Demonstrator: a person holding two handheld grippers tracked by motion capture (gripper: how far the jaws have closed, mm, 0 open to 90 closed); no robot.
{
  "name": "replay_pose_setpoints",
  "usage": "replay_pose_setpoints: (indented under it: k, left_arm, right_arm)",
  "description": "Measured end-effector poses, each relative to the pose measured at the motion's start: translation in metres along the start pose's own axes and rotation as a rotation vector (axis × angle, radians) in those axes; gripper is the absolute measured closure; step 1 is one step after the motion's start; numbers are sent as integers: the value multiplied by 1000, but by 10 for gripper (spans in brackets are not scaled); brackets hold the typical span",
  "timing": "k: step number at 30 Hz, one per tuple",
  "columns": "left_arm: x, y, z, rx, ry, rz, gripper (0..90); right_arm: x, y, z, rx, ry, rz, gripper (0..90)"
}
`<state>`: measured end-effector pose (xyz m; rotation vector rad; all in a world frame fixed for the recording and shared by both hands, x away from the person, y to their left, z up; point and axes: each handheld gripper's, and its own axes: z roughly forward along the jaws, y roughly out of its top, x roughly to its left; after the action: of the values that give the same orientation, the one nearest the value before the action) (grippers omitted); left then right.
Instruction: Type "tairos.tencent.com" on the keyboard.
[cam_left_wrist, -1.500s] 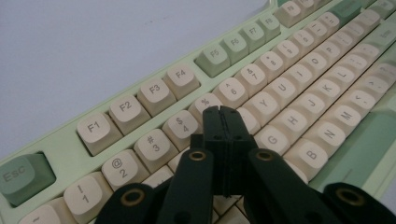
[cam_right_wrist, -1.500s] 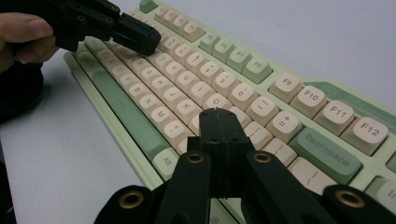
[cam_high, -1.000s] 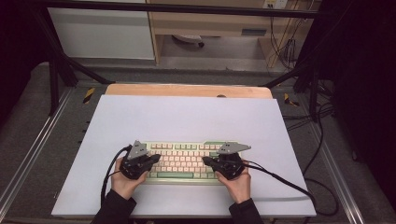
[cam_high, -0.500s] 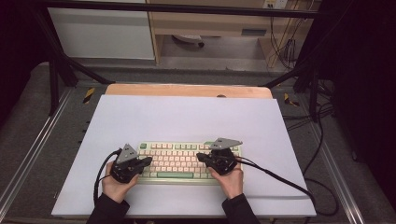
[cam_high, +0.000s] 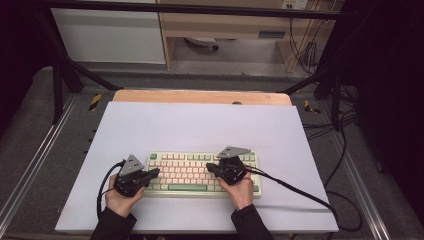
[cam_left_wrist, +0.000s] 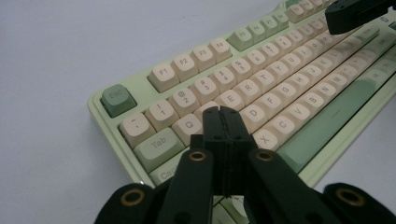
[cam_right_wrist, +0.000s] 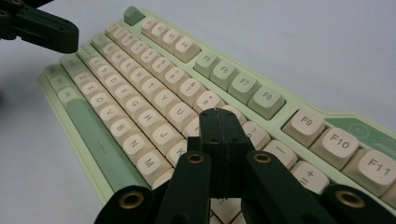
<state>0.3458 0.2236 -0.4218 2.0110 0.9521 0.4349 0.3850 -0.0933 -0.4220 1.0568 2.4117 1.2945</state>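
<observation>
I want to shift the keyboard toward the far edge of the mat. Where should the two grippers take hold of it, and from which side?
Probably at the two short ends of the keyboard, one gripper from each side. It lies flat and is long and low, so the ends offer thin rims that jaws can span. The left gripper and right gripper are both shut above the keys, so they would need to open first.

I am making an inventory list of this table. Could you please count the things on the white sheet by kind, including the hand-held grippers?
Keyboards: 1, the keyboard
Grippers: 2, the left gripper and the right gripper, both with jaws shut, over the keys
White sheets: 1, the white sheet
Total: 4
</observation>
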Motion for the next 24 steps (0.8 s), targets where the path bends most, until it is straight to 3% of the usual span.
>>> replay_pose_setpoints:
  k: [24]
  left_arm:
    - [2, -2, 0, 0, -2, -6, 900]
  right_arm:
    - [-1, -6, 11, 41, -3, 4, 900]
